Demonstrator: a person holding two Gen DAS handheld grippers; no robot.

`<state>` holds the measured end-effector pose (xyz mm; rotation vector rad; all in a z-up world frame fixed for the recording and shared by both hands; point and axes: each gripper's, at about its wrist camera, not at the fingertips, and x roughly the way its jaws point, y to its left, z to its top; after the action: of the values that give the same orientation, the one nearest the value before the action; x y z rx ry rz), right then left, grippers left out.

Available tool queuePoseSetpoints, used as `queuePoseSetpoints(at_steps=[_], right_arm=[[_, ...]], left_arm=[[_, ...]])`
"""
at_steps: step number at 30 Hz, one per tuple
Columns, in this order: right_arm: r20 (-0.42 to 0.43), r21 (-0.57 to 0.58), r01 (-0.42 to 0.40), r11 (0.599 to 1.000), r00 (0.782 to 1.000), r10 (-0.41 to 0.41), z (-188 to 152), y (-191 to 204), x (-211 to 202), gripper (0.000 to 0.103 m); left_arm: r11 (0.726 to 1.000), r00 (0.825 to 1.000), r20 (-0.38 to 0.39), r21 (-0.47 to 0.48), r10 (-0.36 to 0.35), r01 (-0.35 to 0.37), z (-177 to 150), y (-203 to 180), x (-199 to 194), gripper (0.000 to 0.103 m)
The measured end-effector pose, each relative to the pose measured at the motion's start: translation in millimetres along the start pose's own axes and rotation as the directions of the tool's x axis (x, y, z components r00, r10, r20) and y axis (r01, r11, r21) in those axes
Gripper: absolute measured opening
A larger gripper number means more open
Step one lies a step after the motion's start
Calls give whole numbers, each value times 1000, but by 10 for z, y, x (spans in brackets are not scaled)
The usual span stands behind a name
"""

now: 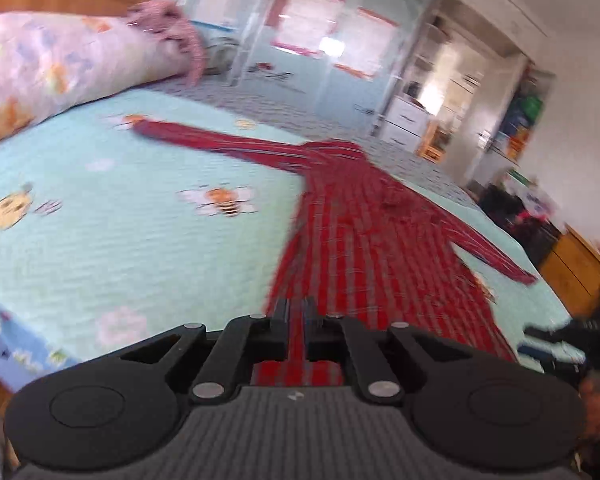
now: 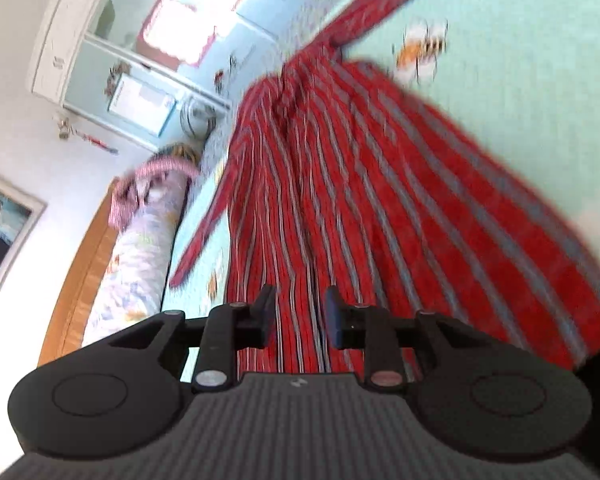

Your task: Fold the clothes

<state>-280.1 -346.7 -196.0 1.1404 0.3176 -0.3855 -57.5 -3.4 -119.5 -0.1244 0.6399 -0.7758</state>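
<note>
In the left wrist view, a red shirt with thin grey stripes (image 1: 364, 216) lies spread on a pale green bedspread printed with bees (image 1: 140, 216). It runs from the bottom centre of the frame up toward the middle, one long sleeve reaching to the upper left and the other to the right edge. The cloth is rumpled near its middle and blurred lower down. The left gripper (image 1: 298, 312) sits at the bottom centre, its jaws almost pressed together and pinching the shirt's near hem, a narrow strip of red showing between them. A rolled floral quilt (image 1: 52, 68) lies at the upper left.

In the right wrist view, the same shirt (image 2: 360, 184) fills the centre and right, its stripes fanning away toward the top, with a deep crease down the middle. The right gripper (image 2: 300, 308) at bottom centre has its jaws partly spread, with the striped cloth lying between them; the pads are not pressing on it.
</note>
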Motion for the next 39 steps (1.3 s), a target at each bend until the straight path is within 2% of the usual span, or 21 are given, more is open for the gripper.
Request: queuePoseSetpoints(at_steps=[9,14,18,22,24,27,28,30,31,32,33,34,35,37,39], right_arm=[[99,-27,50,998,994,-47,767,-119,172,41],[109,-44,70,997,992,-65,1450,-286,545,42],[92,-66,71,995,994,-65,2004,-424,997,52],[101,133,44,990,993,-58,2525,-919,1656,52],[108,234,27,972,993,-53,2751,-1167,1930,52],[132,380,-34,924,991,-18,3022,-1449,2395,52],[151,403,-49,914,989,-13,3115,-1490,2527,52],[187,389,-31,921,981,-45,3331,-1440,2737,52],[205,380,-20,925,977,-63,3440,-1410,2840,51],[223,371,-9,929,972,-80,3549,-1379,2943,42],[222,354,24,935,969,-109,3668,-1342,3035,8],[222,326,61,943,965,-139,3838,-1289,3103,4],[224,296,98,950,960,-169,4017,-1234,3166,4],[310,226,87,970,938,-156,4405,-1030,3103,4],[396,106,83,991,911,-118,4723,-742,2986,4]], left_arm=[[992,992,-89,92,-83,92,135,-411,536,6],[985,985,-145,128,-94,113,150,-596,846,7],[978,974,-205,161,-96,130,140,-750,1189,7],[969,957,-272,195,-97,154,119,-894,1586,7],[968,947,-305,190,-101,165,114,-913,1769,7],[968,929,-352,174,-109,180,113,-929,2044,7],[969,924,-365,166,-112,183,116,-929,2135,7],[970,916,-384,152,-117,188,119,-922,2282,7],[971,913,-391,146,-120,190,121,-917,2341,7],[971,910,-396,141,-122,191,123,-911,2391,7],[972,908,-400,135,-122,190,123,-903,2431,7],[974,907,-402,128,-121,187,122,-893,2463,7],[976,907,-404,121,-120,183,123,-878,2490,7],[979,906,-407,109,-112,170,124,-840,2526,7],[983,905,-412,97,-103,157,115,-801,2565,7]])
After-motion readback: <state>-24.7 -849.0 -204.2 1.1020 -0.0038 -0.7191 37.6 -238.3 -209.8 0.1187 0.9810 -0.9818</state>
